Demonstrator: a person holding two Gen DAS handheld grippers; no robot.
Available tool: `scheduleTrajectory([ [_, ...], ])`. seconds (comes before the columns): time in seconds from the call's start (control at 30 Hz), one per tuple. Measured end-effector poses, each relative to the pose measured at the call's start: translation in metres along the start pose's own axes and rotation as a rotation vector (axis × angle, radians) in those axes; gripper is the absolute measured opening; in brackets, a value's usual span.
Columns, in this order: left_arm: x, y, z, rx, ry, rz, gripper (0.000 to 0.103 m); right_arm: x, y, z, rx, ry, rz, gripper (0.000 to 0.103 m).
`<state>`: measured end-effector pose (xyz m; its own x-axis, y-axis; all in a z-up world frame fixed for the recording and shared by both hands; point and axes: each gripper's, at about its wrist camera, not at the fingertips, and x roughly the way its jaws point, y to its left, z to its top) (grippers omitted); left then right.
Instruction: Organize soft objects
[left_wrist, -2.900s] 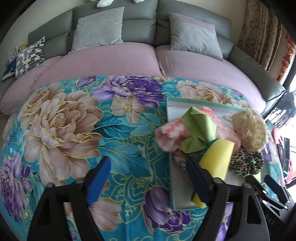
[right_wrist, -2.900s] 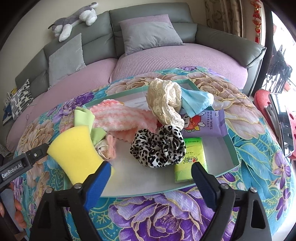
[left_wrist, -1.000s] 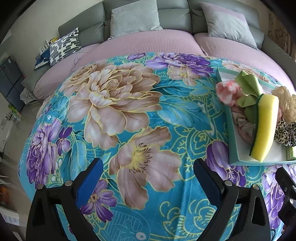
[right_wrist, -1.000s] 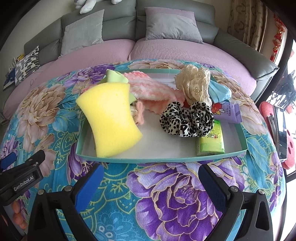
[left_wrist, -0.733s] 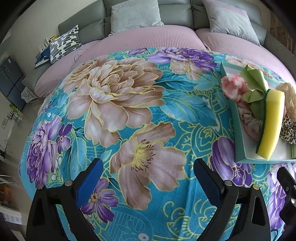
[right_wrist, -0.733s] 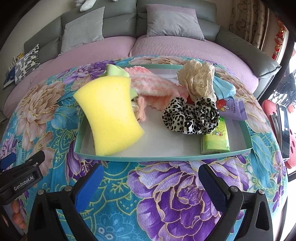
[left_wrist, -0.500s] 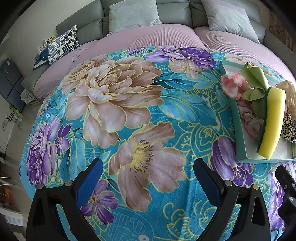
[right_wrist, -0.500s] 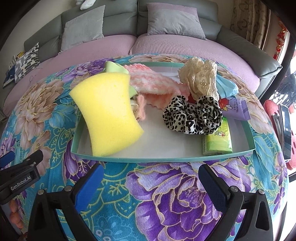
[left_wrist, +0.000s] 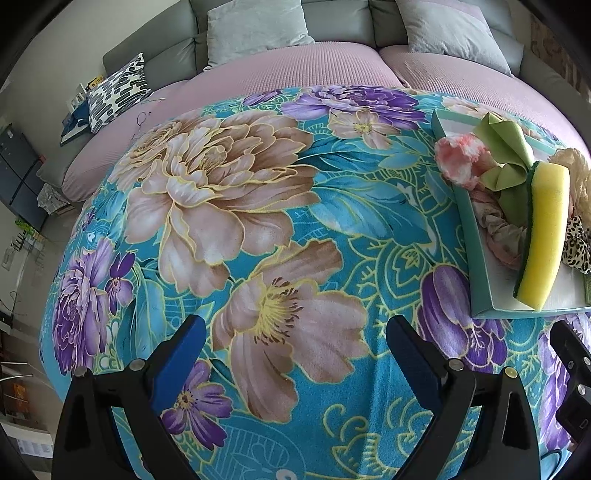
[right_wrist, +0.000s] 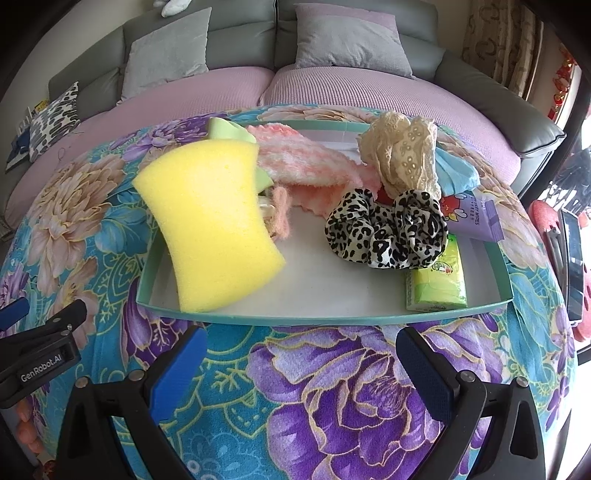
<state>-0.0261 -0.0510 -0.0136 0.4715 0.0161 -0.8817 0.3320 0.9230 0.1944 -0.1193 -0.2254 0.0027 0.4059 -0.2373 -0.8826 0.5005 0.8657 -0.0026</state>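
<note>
While both tools hang above the floral blanket (left_wrist: 229, 206), neither one has anything in its grip. The left gripper (left_wrist: 295, 354) has its blue fingers spread wide over a big beige flower, well off to the left of the tray (left_wrist: 476, 258). The right gripper (right_wrist: 301, 360) is just as wide apart, poised over a purple bloom, just short of the tray's (right_wrist: 258, 320) near rim.

In the tray, it's a crowd. The sponge (right_wrist: 212, 225), yellow with a green scouring back, sits at the left end, propped on the things behind it, its near corner down on the white floor by the rim. Behind it, a green cloth (right_wrist: 225, 129) and a fluffy pink cloth (right_wrist: 295, 162). Further right, a cream lace scrunchie (right_wrist: 402, 155) stands tall, a light blue cloth (right_wrist: 456, 168) beside it. In front, the leopard scrunchie (right_wrist: 384, 232) lies partly on a green tissue pack (right_wrist: 436, 284), with a purple wipes pack (right_wrist: 476, 216) just behind.

The left tool's black body shows at the right camera's left edge. Beyond the blanket, a sofa (right_wrist: 369, 85) with grey cushions.
</note>
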Motion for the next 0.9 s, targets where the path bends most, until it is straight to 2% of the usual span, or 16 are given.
scheduleTrajectory([
  [0.9, 0.0041, -0.0030, -0.0030, 0.027, 0.016, 0.004, 0.098, 0.0027, -0.0025, -0.0011, 0.009, 0.006, 0.001, 0.103],
])
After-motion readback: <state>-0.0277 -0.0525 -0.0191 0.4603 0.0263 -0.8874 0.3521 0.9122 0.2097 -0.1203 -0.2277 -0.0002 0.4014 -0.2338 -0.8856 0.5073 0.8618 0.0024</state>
